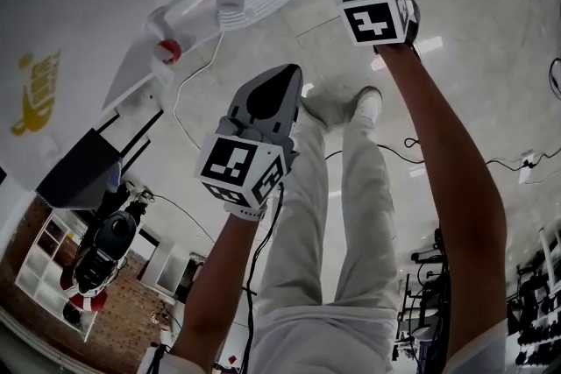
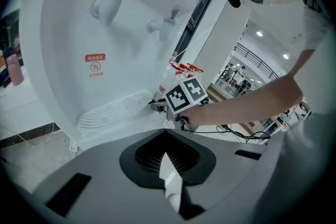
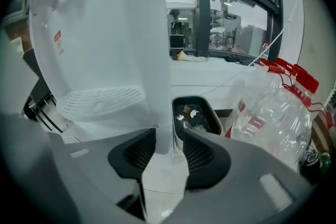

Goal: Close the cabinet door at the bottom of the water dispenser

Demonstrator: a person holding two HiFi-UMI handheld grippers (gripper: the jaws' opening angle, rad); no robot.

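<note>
Door edge [image 3: 149,60] stands within the parted right claw [image 3: 169,138].

Big indoor work hall, looks part office, part lab. Shiny pale floor [image 1: 491,101] runs far back. Glass wall [image 3: 231,18] with dark frames, round ceiling lights [image 2: 259,34], upstairs railing [image 2: 252,57]. White water dispenser [image 2: 105,50] stands here. Big clear water bottles [image 3: 273,113] and small bin [image 3: 197,118] with trash close by. Cord [image 1: 178,92] lies loose on floor. Brick wall [image 1: 123,328] and white shelf [image 1: 39,263] on one side, metal racks [image 1: 535,302] full of gear on other.
</note>
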